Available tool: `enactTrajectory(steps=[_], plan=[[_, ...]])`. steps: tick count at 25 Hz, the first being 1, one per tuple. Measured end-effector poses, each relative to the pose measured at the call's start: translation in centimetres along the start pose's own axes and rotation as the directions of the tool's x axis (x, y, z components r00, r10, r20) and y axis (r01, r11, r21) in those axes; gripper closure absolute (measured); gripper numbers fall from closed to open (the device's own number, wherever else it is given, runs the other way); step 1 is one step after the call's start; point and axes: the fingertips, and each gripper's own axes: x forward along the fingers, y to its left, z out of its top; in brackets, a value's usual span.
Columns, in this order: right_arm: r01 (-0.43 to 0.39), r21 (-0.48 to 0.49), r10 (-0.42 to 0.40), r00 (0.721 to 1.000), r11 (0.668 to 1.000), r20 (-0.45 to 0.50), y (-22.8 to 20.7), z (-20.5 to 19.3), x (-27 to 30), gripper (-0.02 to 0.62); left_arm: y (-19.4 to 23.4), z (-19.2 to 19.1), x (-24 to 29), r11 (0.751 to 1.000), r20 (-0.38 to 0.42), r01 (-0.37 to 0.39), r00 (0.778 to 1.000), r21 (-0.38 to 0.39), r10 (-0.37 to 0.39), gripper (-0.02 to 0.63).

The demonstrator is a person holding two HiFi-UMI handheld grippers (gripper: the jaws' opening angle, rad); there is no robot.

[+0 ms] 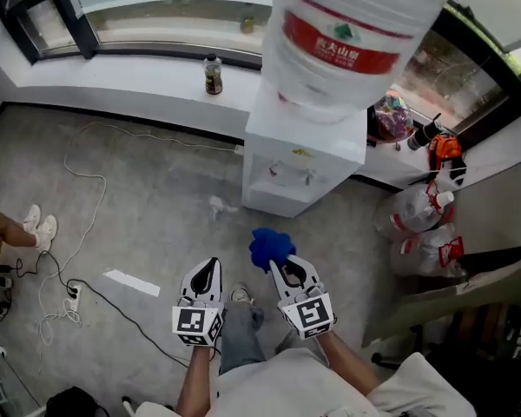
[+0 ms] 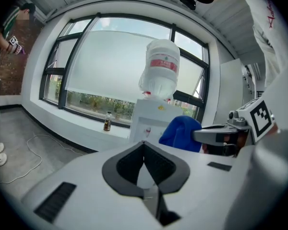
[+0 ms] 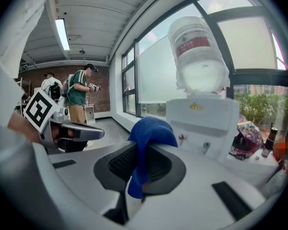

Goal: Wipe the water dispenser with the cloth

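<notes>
My right hand-held gripper grasps the blue cloth near the water dispenser; my left hand-held gripper is clenched, empty.

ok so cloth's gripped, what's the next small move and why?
Probably move the right gripper forward until the cloth meets the dispenser front. The cloth is clamped and bunched past the tips, and the dispenser stands ahead, untouched. The left gripper is shut and empty.

Grey floor: the water dispenser stands ahead of the right gripper; a white cable and a strip, perhaps tape, lie to its left.
</notes>
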Motion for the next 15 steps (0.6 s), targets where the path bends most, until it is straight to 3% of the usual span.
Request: enactTrajectory(steps=[7, 15], plan=[[0.059, 0.068, -0.053, 0.996, 0.996, -0.078, -0.2, -14.3, 2.1, 0.554, 5.2, -12.5, 2.1, 0.999, -0.034, -0.049, 0.998, 0.01, 0.049, 0.594], [0.055, 0.026, -0.055, 0.998, 0.998, -0.012, -1.1, -23.8, 9.2, 0.554, 9.6, -22.1, 6.4, 0.995, 0.01, -0.082, 0.997, 0.056, 0.081, 0.594]])
